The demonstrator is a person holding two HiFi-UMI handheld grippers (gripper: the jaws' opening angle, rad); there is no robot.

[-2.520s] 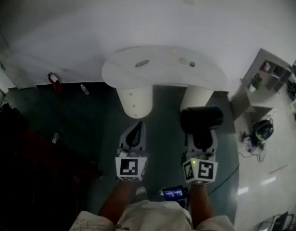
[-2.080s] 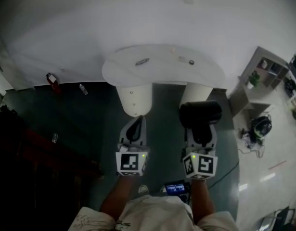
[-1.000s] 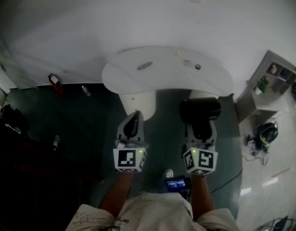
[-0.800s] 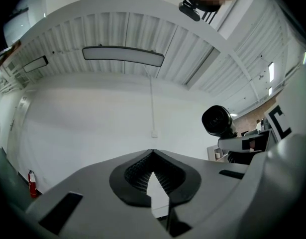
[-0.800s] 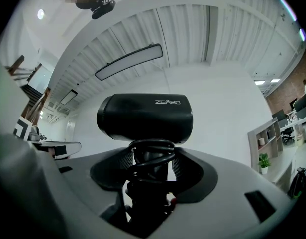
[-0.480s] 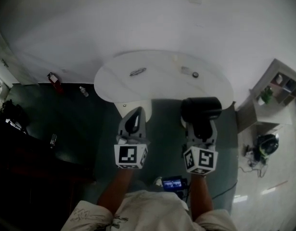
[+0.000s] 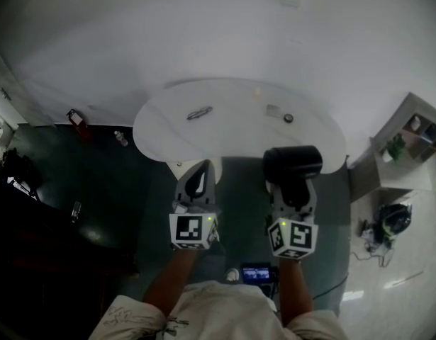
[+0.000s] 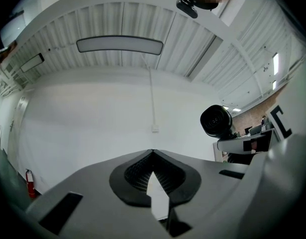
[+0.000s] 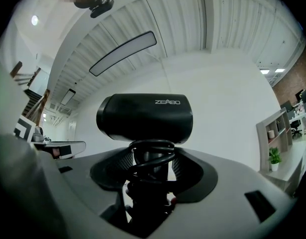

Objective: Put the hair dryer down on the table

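My right gripper (image 7: 291, 190) is shut on the handle of a black hair dryer (image 7: 293, 164), whose barrel sits upright above the jaws. In the right gripper view the hair dryer (image 9: 144, 116) fills the middle, its cord wound round the handle between the jaws of the right gripper (image 9: 150, 156). The white oval table (image 7: 232, 129) lies just ahead, and the dryer overlaps its near edge in the head view. My left gripper (image 7: 198, 174) is held level beside it, shut and empty; its tips meet in the left gripper view (image 8: 153, 153), where the dryer (image 8: 216, 121) shows at right.
On the table lie a small dark metal thing (image 7: 199, 112), a flat pale piece (image 7: 273, 110) and a small round dark thing (image 7: 288, 117). A shelf unit (image 7: 410, 134) stands at right. A red extinguisher (image 7: 74, 116) and a bottle (image 7: 120, 138) are on the dark floor at left.
The table has come nearer and lower in the head view; both grippers now reach its near edge. The hair dryer stays gripped in the right gripper, and the left stays shut.
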